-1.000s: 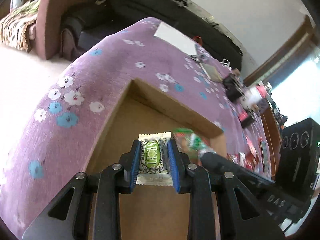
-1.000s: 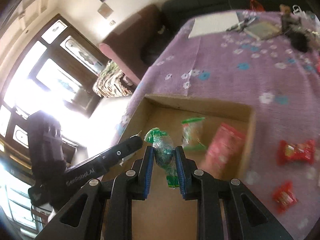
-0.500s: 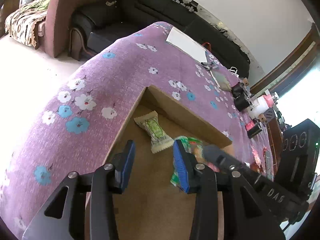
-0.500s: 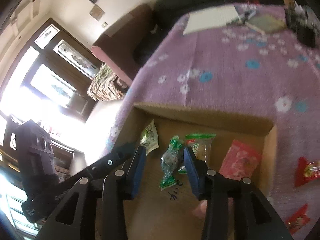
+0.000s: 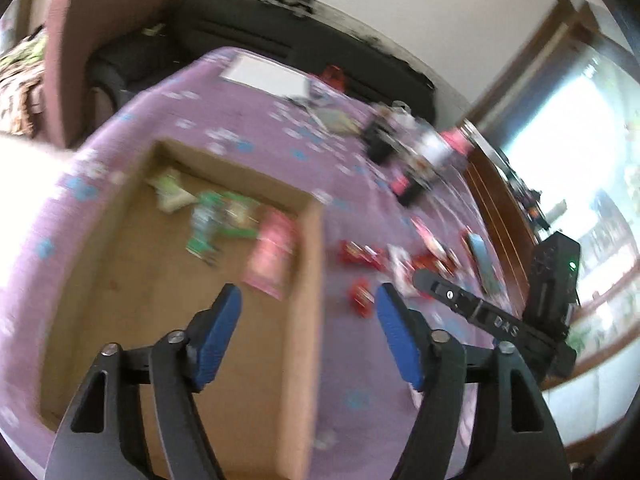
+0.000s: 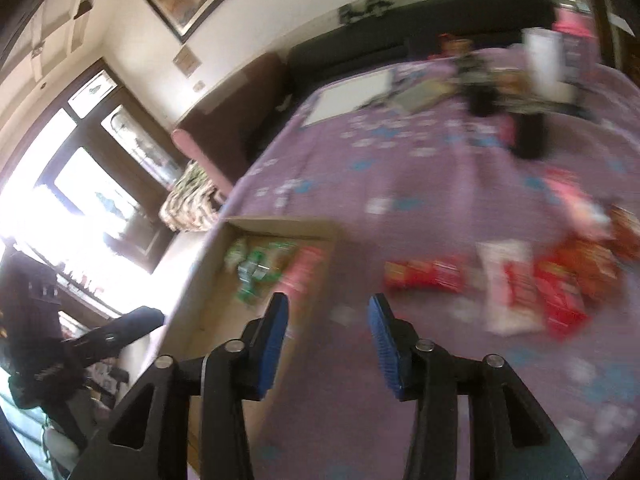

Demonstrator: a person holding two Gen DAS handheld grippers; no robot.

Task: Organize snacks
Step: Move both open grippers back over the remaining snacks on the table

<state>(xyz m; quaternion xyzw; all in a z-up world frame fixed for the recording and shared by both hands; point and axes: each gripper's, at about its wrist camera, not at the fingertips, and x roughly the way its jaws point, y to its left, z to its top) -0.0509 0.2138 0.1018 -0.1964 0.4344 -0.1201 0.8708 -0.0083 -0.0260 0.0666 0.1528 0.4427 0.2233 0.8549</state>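
Both wrapped sweets that were clamped a second ago are now seen lying in the shallow brown cardboard box point(image 5: 120, 288), and both views have swung off the box toward the loose snacks.

From the left wrist view, the left gripper point(image 5: 308, 300) is seen with its jaws standing wide; they have just been opening and nothing lies between them. It hangs over the box's right wall, tilted downward. A small red wrapped candy point(image 5: 361, 297) lies on the purple flowered cloth of the counter point(image 5: 360, 396), just ahead and slightly to the right, beside the right blue pad. More red packets point(image 5: 362, 252) are scattered farther on, close to the black tip of the right gripper point(image 5: 430, 282).

From the right wrist view, the right gripper point(image 6: 327, 308) is also seen parted and empty, its jaws having just been opening. It points down at bare cloth just outside the box's right wall. A long red snack packet point(image 6: 424, 274) lies ahead and to the right, its long axis running across the view; a white-and-red packet point(image 6: 512, 288) lies beyond it. This pile is judged nearer the right hand; the single candy is judged nearer the left.
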